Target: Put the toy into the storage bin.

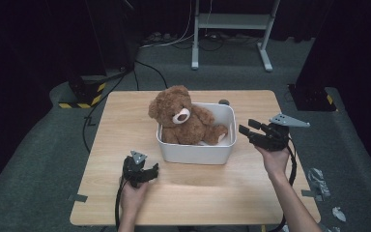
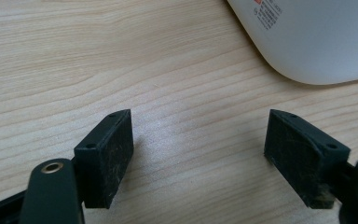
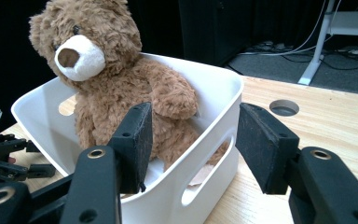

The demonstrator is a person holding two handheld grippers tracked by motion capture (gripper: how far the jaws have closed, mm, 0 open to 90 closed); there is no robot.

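Two grippers work near a white plastic bin (image 1: 196, 151) at the centre of the high view, standing on a pale wooden table (image 1: 125, 116) with fine straight grain. Its walls are smooth and glossy, its corners rounded, and a brown teddy bear (image 1: 181, 116) of shaggy plush sits inside, head above the rim at the bin's upper left.

Low and left of centre in that view, the left gripper (image 1: 147, 173) rests near the bin's lower left corner, apart from it. The right gripper (image 1: 246, 126) is held just right of the bin's right wall.

From the right gripper view come the bear's cream muzzle (image 3: 78, 57) with its dark nose, a slot handle (image 3: 209, 173) cut through the bin wall, and a round hole in the tabletop (image 3: 284, 107) at the right. The right gripper's jaws stand spread, one inside the bin near the bear's body and one outside the wall, pinching nothing.

The left gripper view adds a small printed label (image 2: 268, 11) on the bin's curved corner at the upper right, and the scuffed, fibrous black pads (image 2: 116, 156). The left gripper's jaws are spread wide over bare wood.
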